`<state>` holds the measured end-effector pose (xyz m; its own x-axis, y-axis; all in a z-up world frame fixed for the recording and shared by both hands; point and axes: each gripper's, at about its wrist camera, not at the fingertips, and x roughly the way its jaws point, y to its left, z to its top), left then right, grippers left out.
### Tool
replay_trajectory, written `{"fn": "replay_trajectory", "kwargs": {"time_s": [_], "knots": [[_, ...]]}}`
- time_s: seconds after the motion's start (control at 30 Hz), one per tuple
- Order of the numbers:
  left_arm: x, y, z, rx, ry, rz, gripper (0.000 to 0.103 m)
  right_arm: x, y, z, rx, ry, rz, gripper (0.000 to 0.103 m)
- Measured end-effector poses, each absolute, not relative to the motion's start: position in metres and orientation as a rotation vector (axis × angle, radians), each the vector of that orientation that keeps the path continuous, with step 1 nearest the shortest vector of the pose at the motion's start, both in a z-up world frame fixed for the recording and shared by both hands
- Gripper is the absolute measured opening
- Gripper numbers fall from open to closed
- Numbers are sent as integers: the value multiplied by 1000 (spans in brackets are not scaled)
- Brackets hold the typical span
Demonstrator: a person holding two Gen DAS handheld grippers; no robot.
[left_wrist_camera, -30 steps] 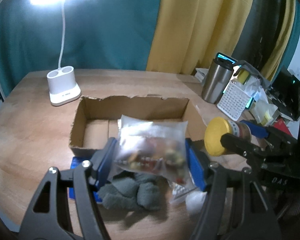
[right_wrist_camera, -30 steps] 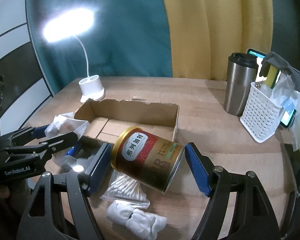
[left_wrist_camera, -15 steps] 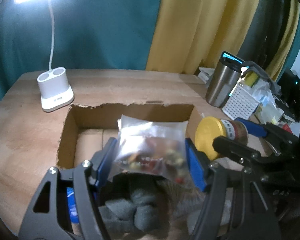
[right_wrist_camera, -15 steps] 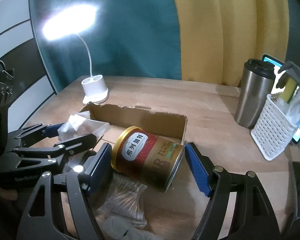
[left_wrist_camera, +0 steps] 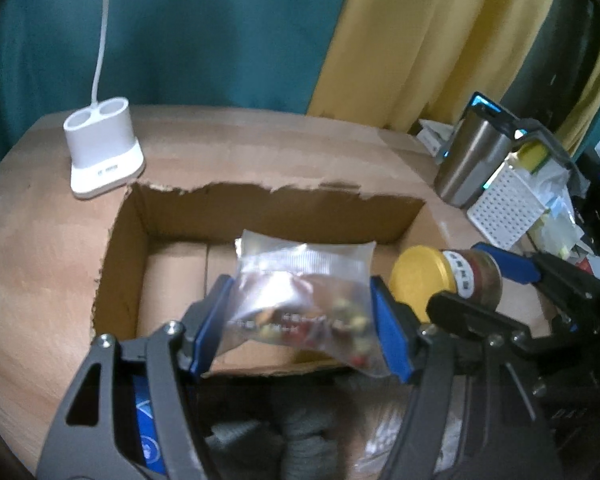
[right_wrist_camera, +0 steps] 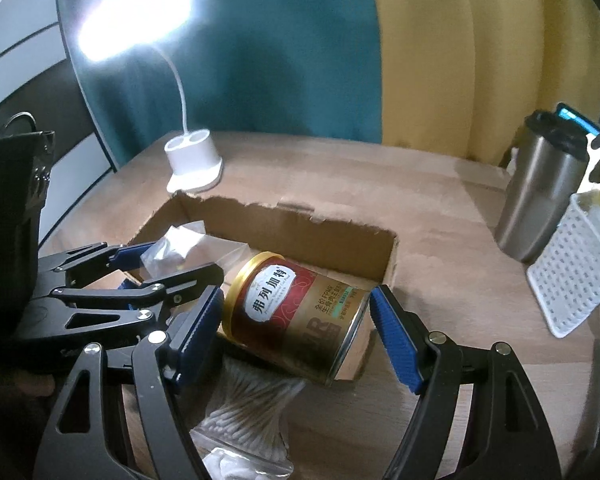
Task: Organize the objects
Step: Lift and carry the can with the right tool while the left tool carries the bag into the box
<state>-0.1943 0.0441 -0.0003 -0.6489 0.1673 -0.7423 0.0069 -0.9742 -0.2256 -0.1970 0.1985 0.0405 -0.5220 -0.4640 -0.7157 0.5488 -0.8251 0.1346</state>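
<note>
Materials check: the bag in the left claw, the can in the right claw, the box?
Bag: clear thin plastic film, glossy; contents show through, ribbed zip strip on top.
Can: looks metal, with a shiny bare rim and printed red-gold label; lid likely plastic.
Box: brown corrugated cardboard, matte, ragged torn edge.

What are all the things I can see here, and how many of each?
box: 1, brown cardboard, middle of the table, open top
snack bag: 1, clear, over the box, held by the left gripper
can: 1, red and gold with a yellow lid, tilted over the box's near right corner, held by the right gripper
lamp: 1, white, lit, behind the box
tumbler: 1, steel with a black lid, far right
basket: 1, white, perforated, beside the tumbler
cotton swabs: 1 clear pack, in front of the box
table: 1, wooden
curtain: teal and yellow, behind the table
left gripper: black, blue pads
right gripper: black, blue pads
</note>
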Motion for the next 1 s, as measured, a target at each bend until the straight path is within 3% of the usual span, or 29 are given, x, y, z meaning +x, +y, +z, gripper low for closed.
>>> {"fn": "replay_trajectory", "kwargs": {"time_s": [0.67,1.0], "knots": [[-210,50,-20,-1368,-326,2752,70,-204,200,22,1108,194,-2281,76],[-219,69,-24,-1430,-278,2752,71,-199,220,28,1088,120,-2280,76]]}}
